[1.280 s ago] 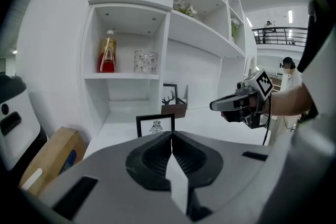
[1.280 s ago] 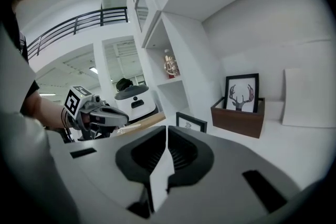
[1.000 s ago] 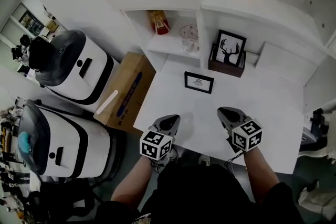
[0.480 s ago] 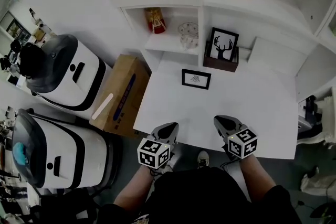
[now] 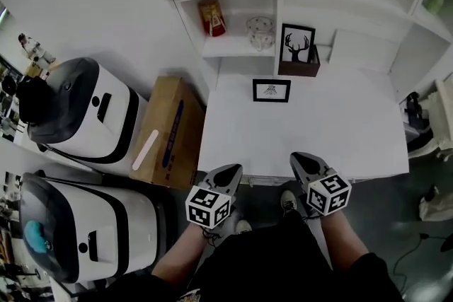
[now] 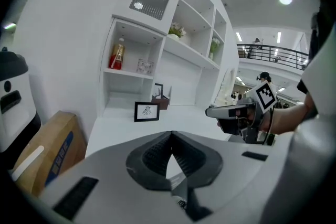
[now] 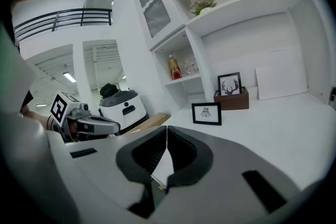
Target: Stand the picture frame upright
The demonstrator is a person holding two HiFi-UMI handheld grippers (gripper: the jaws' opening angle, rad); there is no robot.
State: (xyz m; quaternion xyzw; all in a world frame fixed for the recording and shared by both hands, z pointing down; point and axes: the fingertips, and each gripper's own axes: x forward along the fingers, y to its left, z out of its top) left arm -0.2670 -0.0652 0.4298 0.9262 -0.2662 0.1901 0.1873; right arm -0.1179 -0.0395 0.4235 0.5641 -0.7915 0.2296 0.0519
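Grippers | I hold left gripper (image 5: 226, 172) and right gripper (image 5: 303, 162) side by side at the near edge of the white table (image 5: 340, 131), both tipped slightly down, each with jaws pressed together on nothing | picture frame (image 5: 271, 90) stands upright at the table's far side, well apart from both.
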